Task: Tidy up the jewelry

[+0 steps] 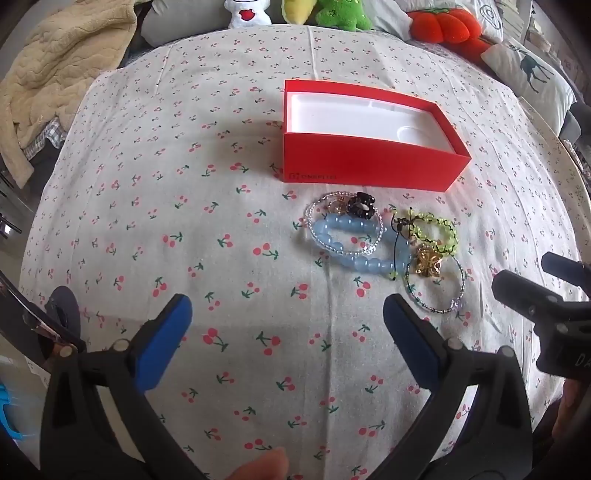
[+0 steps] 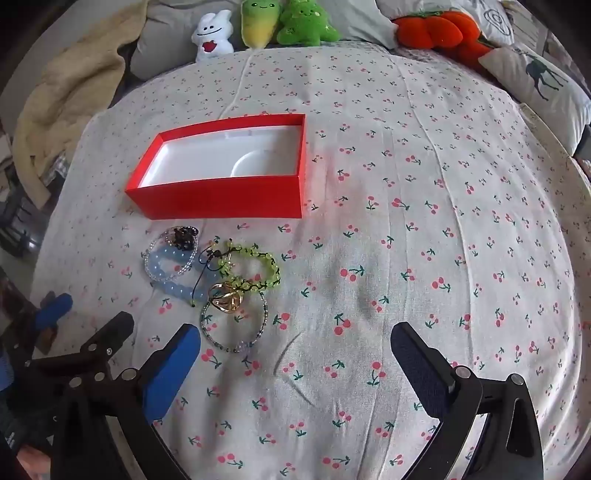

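Red box [image 1: 369, 166] sits empty on the bed [image 1: 147, 184], jewelry [image 1: 384, 247] heaped just before it; my left gripper [image 1: 288, 332] hovers spread, holding nothing. From the right view, my right gripper [image 2: 295, 365] gapes too, nearest the teal bracelet [image 2: 232, 325]. Nothing is packed yet; next I judge a single piece must be pinched.

Cherry-print bedsheet [image 2: 424, 229] filling most of both frames. Beige quilted blanket [image 1: 55, 70] bunched at upper left. Along top edge: white plush [image 2: 212, 35], yellow-green plush [image 2: 256, 24], green plush [image 2: 306, 24]. Orange pumpkin plush [image 2: 436, 31] at upper right, deer-print pillow [image 2: 543, 81] just beside it.
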`<action>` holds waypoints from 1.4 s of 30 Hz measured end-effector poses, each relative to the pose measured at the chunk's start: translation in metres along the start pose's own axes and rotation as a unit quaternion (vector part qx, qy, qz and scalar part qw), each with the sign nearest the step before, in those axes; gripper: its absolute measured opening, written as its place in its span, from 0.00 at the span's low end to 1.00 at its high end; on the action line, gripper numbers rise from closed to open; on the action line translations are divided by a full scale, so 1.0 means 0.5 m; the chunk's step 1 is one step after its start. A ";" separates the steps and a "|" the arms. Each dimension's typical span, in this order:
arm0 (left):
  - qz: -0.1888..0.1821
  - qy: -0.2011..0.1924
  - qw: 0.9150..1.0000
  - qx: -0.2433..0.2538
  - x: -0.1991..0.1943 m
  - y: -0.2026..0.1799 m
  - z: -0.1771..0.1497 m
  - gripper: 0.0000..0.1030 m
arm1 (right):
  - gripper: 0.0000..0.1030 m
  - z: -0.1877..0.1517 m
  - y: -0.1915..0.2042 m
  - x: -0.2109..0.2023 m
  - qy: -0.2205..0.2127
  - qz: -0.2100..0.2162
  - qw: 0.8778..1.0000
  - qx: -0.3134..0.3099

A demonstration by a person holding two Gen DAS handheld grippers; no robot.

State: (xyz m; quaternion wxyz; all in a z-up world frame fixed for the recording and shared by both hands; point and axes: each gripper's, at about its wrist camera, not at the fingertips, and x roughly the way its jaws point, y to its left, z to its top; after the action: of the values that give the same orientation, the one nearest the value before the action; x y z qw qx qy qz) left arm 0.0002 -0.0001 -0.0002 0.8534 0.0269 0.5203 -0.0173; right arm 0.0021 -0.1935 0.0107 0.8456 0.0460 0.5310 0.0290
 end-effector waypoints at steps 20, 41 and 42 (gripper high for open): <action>-0.002 -0.008 1.000 -0.007 0.003 0.027 -0.005 1.00 | 1.00 -0.005 0.008 0.003 0.013 -0.006 1.000 -0.016; 0.000 -0.009 1.000 -0.010 0.001 0.028 -0.007 1.00 | 1.00 -0.005 0.010 0.002 0.012 -0.011 1.000 -0.019; 0.000 -0.009 1.000 -0.011 0.001 0.028 -0.007 1.00 | 1.00 -0.005 0.009 0.002 0.012 -0.011 1.000 -0.019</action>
State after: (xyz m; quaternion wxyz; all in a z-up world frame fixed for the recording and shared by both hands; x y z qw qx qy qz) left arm -0.0019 0.0143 -0.0019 0.8585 0.0178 0.5123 -0.0121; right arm 0.0003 -0.1888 0.0094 0.8400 0.0236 0.5412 0.0307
